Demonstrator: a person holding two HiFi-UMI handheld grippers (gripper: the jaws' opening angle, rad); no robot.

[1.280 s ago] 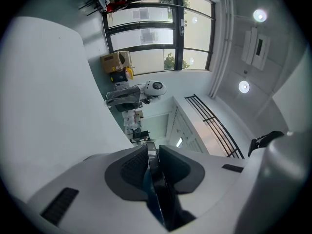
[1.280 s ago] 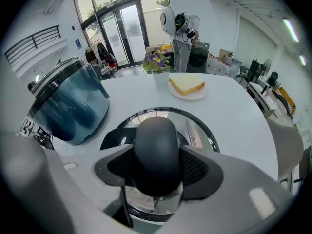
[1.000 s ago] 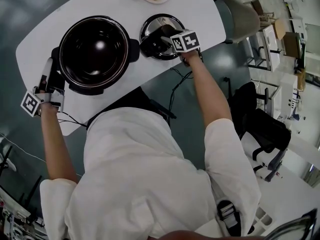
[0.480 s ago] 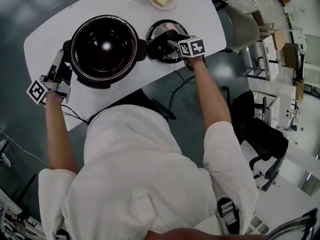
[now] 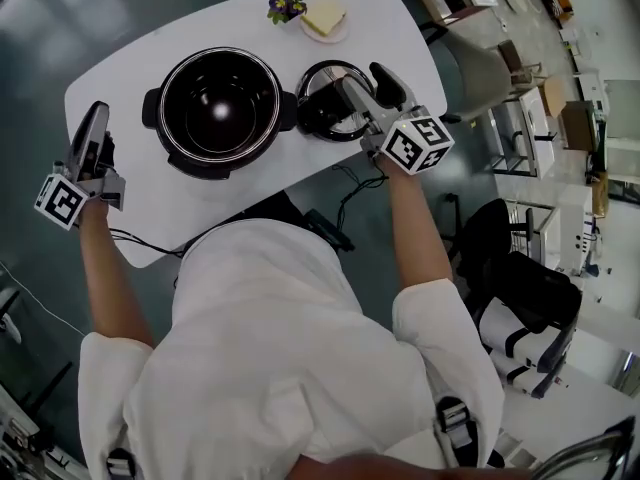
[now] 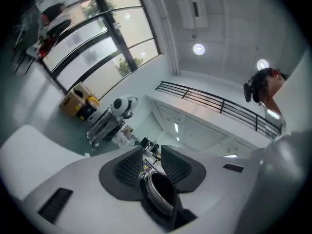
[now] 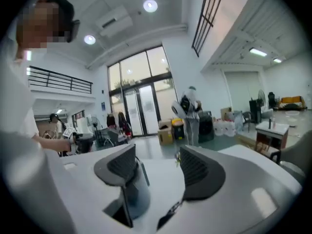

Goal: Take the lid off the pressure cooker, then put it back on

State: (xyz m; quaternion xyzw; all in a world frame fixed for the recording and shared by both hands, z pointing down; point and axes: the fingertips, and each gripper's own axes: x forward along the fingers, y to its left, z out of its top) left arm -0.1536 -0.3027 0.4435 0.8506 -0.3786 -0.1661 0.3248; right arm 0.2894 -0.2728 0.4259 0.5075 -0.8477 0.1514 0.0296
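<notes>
Lid [image 5: 332, 96] lies flat, handle seemingly toward pot [image 5: 218, 113]; left tongs [image 5: 93, 120] just opened, right tongs [image 5: 367, 76] open, empty.

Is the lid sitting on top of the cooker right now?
No, the lid lies on the table beside the cooker, whose dark inside is open to view.

Pressure cooker [image 5: 218, 113]: black, upright, uncovered, shiny inner pot exposed, on white surface [image 5: 390, 18]. Lid [image 5: 320, 103]: dark, metal-rimmed, lying just beside its right.
</notes>
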